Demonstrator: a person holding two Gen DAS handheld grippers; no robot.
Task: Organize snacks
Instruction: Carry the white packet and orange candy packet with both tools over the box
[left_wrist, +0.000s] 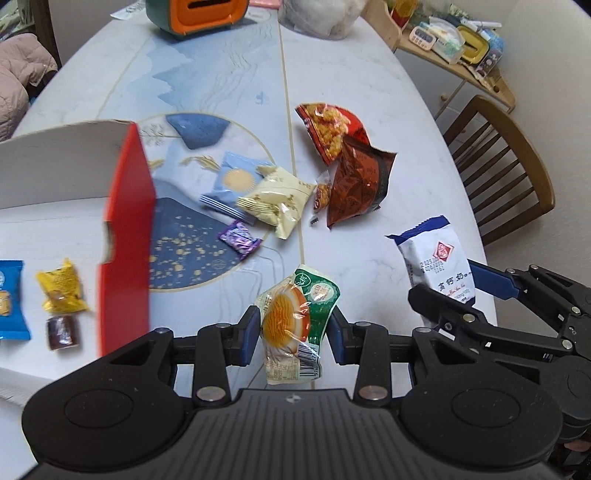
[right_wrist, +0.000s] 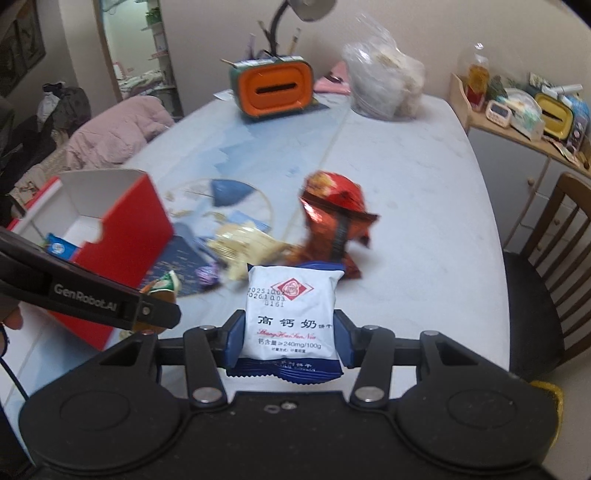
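Left wrist view: a marble-patterned table (left_wrist: 388, 92) is strewn with snack packets beside a red box (left_wrist: 127, 236). A green-and-orange packet (left_wrist: 295, 317) is clamped by the left gripper (left_wrist: 293, 334); a white biscuit packet (right_wrist: 290, 317) is gripped by the right gripper (right_wrist: 290, 341). A wooden chair (left_wrist: 513, 162) is seen alongside.

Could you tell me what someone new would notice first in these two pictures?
The left gripper pinches a green and orange snack packet, and the right gripper clamps a white and blue biscuit pack. To the left stands an open red box; more snacks lie on the table.
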